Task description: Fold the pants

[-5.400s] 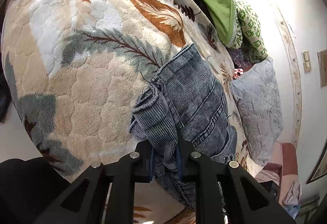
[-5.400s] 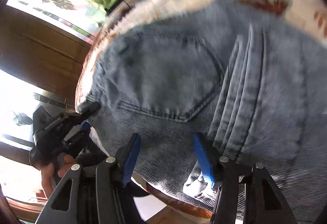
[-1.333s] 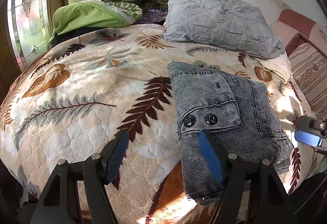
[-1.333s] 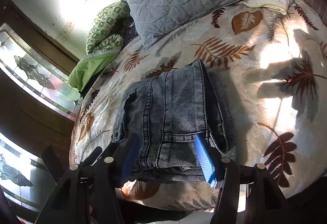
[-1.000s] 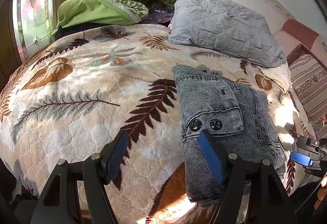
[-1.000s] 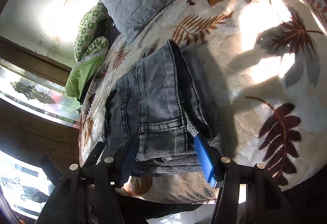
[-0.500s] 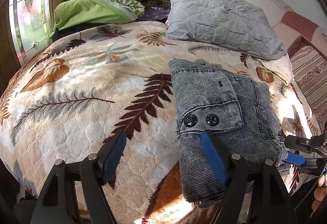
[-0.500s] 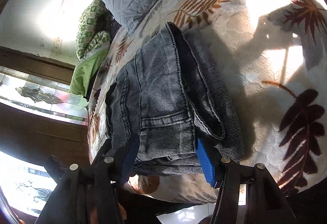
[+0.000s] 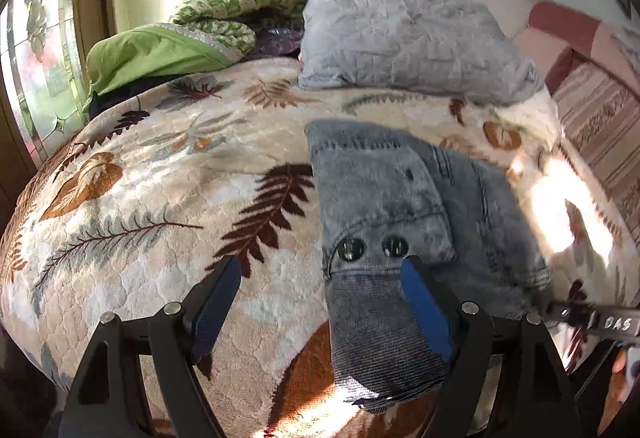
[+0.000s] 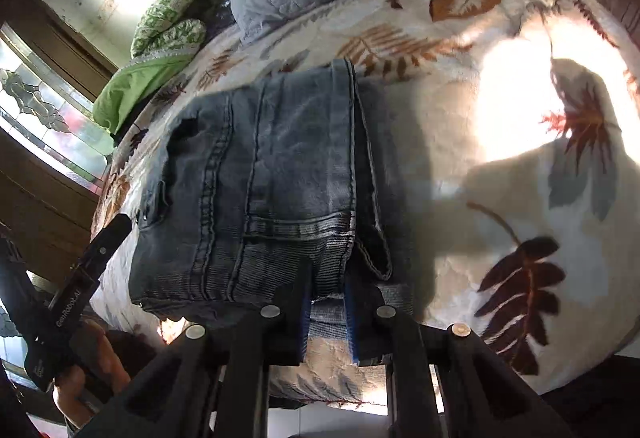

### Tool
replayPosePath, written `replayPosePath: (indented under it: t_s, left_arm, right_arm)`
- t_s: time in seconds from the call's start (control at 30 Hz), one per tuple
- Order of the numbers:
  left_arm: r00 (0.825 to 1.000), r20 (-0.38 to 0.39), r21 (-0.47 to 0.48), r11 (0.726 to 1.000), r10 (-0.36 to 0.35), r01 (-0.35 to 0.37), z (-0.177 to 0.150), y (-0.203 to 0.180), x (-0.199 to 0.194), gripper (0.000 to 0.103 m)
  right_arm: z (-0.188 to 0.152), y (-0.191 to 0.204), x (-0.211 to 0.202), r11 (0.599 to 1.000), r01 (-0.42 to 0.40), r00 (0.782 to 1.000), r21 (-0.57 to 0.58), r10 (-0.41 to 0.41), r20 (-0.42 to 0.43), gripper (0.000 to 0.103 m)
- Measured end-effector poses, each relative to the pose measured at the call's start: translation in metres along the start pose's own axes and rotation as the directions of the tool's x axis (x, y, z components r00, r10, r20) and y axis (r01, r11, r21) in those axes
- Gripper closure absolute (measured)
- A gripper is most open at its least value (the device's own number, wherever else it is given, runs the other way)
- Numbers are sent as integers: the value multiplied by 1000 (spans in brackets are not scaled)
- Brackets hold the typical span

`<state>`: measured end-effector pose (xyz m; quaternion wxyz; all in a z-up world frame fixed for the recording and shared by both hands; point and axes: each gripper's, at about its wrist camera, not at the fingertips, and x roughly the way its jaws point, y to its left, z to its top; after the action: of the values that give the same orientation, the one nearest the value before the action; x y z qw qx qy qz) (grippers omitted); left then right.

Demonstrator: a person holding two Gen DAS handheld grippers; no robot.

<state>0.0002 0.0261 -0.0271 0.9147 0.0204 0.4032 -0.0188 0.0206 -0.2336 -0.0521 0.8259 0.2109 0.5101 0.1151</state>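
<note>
The grey-blue denim pants (image 9: 396,210) lie folded in a thick stack on the leaf-patterned blanket (image 9: 160,198), near the bed's front edge. My left gripper (image 9: 320,290) is open; its right finger rests at the stack's left end, by two dark buttons (image 9: 372,249). In the right wrist view the pants (image 10: 272,174) fill the middle. My right gripper (image 10: 326,294) is shut on the near edge of the pants, at the hem. The left gripper's body (image 10: 76,294) shows at the lower left there.
A grey quilted pillow (image 9: 408,42) lies at the head of the bed. Green bedding (image 9: 160,50) is piled at the back left by the window (image 9: 36,58). A striped pink cushion (image 9: 592,110) is at the right. The bed's front edge is just below the grippers.
My right gripper has closed on the near edge of the folded pants; half a second ago it was open. The left gripper stays open in about the same place.
</note>
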Motion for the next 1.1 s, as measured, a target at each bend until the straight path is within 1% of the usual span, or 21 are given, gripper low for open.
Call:
replayPosePath:
  t_s: [0.03,0.07,0.1,0.13,0.17,0.2,0.23,0.27,0.33,0.4,0.53,0.63,0.7,0.77,0.8,0.83,0.87,0.9,0.97,1.03,1.1]
  left_arm:
    - [999,-17,32,999,39,-38,-5,-5,8,20]
    - [999,-5,26,999,44,-44,-9,-4,9,20]
    - [1000,-5,3,1000,30,-30,-8,-1,9,20]
    - [1000,-16,-11,1000,21,-21,-7,1,9,20]
    - [1000,-17,-13,1000,17,-17,-7,3,10,20]
    - [1000,-15,-16,1000,16,-16,-8,3,10,20]
    - [1000,-14,-23,1000,14,-14,-9,4,10,20]
    - [1000,-13,-27,1000,13,-13,-10,4,10,20]
    - [1000,-14,-27,1000,10,-10,-10,4,10,20]
    - [1000,-15,-36,999,4,-4,-10,6,11,20]
    - [1000,-17,-50,999,-9,8,-10,8,12,20]
    - [1000,-18,-58,998,-19,18,-11,10,12,19]
    - [1000,-21,-65,998,-23,22,-11,11,12,19]
    - [1000,-20,-63,998,-22,21,-10,11,12,19]
    - [1000,-18,-61,998,-21,20,-11,11,12,19]
    - [1000,-17,-61,998,-21,20,-11,11,12,19]
    - [1000,-17,-63,998,-23,21,-11,11,12,19]
    - [1000,-18,-68,997,-25,23,-11,12,12,19]
    - [999,-20,-70,997,-26,25,-11,12,13,19]
    - [1000,-17,-63,998,-23,22,-11,11,12,19]
    - [1000,-13,-59,998,-21,20,-10,11,12,19]
  right_arm:
    - [-2,-2,-1,1000,-13,1000,0,13,15,86]
    - [-2,-2,-4,1000,-21,1000,-2,22,23,83]
    - [0,-6,-8,999,-40,999,15,40,18,80]
    - [1,-12,-12,996,-72,997,47,71,21,72]
    - [1,-18,-18,990,-114,993,85,112,30,60]
    - [0,-27,-22,977,-163,986,135,159,43,50]
    - [-2,-34,-26,963,-194,981,186,186,61,37]
    - [-4,-40,-27,952,-209,978,225,198,71,37]
    - [-5,-47,-23,930,-247,969,271,239,62,37]
    - [-3,-50,-16,908,-268,963,323,263,58,37]
    - [4,-51,-5,893,-273,960,357,276,42,36]
    - [10,-44,-7,908,-247,968,338,248,41,36]
    - [13,-36,-11,934,-213,977,287,210,42,36]
    - [14,-29,-7,954,-174,984,246,175,15,37]
    - [15,-28,-4,959,-163,986,233,167,2,38]
    - [15,-26,-4,964,-148,989,222,151,4,46]
    - [15,-24,-5,968,-140,990,206,141,8,60]
    - [15,-23,-5,971,-137,990,194,138,10,65]
    - [16,-22,-4,976,-124,992,179,125,1,68]
    - [18,-24,4,978,-108,993,177,113,-19,69]
    - [20,-29,10,973,-122,991,197,131,-33,70]
